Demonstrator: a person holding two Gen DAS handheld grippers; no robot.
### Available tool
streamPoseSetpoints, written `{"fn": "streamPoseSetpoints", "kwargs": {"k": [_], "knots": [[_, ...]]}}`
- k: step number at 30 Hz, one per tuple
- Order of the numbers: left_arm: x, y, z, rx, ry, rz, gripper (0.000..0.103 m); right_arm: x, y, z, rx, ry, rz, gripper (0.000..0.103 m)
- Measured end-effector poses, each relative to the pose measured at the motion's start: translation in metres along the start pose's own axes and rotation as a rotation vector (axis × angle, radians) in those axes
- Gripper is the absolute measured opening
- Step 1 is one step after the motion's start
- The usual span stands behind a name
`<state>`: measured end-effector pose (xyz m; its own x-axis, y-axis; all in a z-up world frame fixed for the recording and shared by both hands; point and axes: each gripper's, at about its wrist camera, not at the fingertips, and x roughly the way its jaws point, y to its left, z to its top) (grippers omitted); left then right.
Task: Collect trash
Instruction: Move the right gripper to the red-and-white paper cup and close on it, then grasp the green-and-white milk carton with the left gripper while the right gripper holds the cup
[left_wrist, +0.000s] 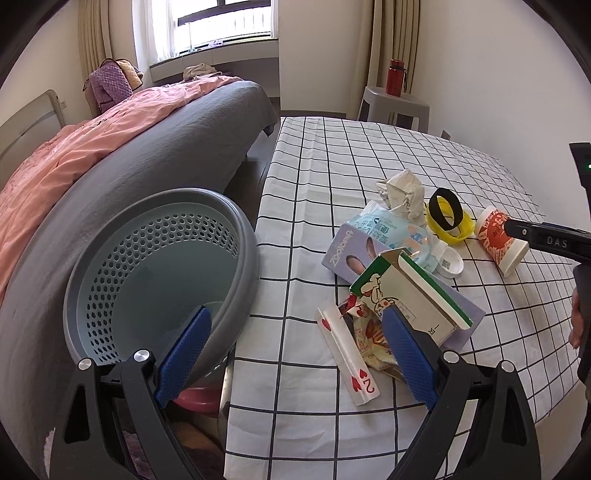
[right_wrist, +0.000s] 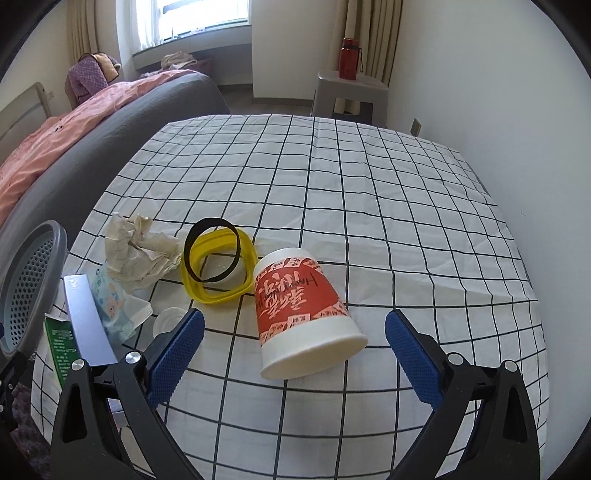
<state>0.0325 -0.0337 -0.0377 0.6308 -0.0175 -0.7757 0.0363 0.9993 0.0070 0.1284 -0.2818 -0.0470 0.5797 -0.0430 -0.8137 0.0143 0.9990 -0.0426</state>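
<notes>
- Sitting off the left edge of the checked tablecloth (left_wrist: 325, 177), the grey perforated basket (left_wrist: 159, 266) is tilted toward the camera, and nothing can be seen in it.
- Left gripper (left_wrist: 295, 354) has its blue pads wide apart and clamps nothing; one pad overlaps the basket rim in the left wrist view, the other overlaps the green-and-white carton (left_wrist: 410, 295).
- That carton lies open-ended on its side on top of a lilac box (left_wrist: 343, 251), with a folded playing card (left_wrist: 347, 354) and a crumpled snack wrapper (left_wrist: 369, 339) just beside it.
- Behind the lilac box are a pale blue tissue pack (left_wrist: 391, 229), a small white cap (left_wrist: 450, 262) and a crumpled paper ball (right_wrist: 136, 251).
- A yellow ring (right_wrist: 218, 266) lies flat next to the paper, and a black band (right_wrist: 212, 251) stands on edge inside it.
- Right gripper (right_wrist: 295, 350) is also spread open and empty; the red-and-white paper cup (right_wrist: 303, 314) lies on its side between the two pads, its open mouth toward the camera, touching neither.
- The cup lies just beside the yellow ring.
- Beyond the table stand a bed with a pink cover (left_wrist: 85, 147) and a stool carrying a red bottle (right_wrist: 349, 59).
</notes>
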Motion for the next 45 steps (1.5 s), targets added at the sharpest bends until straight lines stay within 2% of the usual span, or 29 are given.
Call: {"fn": "streamPoseSetpoints", "kwargs": {"k": [9,11,19,30,37,45], "knots": [[0.004,-0.003,0.002,-0.018,0.013,-0.019,0.090,0.042,-0.001,0.006,-0.047,0.130,0.022,0.077],[0.005,-0.004,0.002,-0.020,0.016,-0.020,0.090,0.045,0.001,0.003,-0.052,0.143,0.019,0.063],[0.002,-0.007,0.002,-0.007,0.018,-0.034,0.090,0.022,-0.005,-0.008,0.025,0.085,0.049,0.062],[-0.003,-0.027,0.007,-0.001,0.042,-0.116,0.090,-0.047,0.006,-0.061,0.098,-0.033,0.025,0.062],[0.005,-0.053,0.013,0.001,0.048,-0.135,0.090,-0.061,0.009,-0.092,0.153,-0.034,0.049,0.062],[0.024,-0.068,0.009,0.038,0.071,-0.099,0.087,-0.064,0.015,-0.109,0.182,-0.033,0.092,0.062]]}}
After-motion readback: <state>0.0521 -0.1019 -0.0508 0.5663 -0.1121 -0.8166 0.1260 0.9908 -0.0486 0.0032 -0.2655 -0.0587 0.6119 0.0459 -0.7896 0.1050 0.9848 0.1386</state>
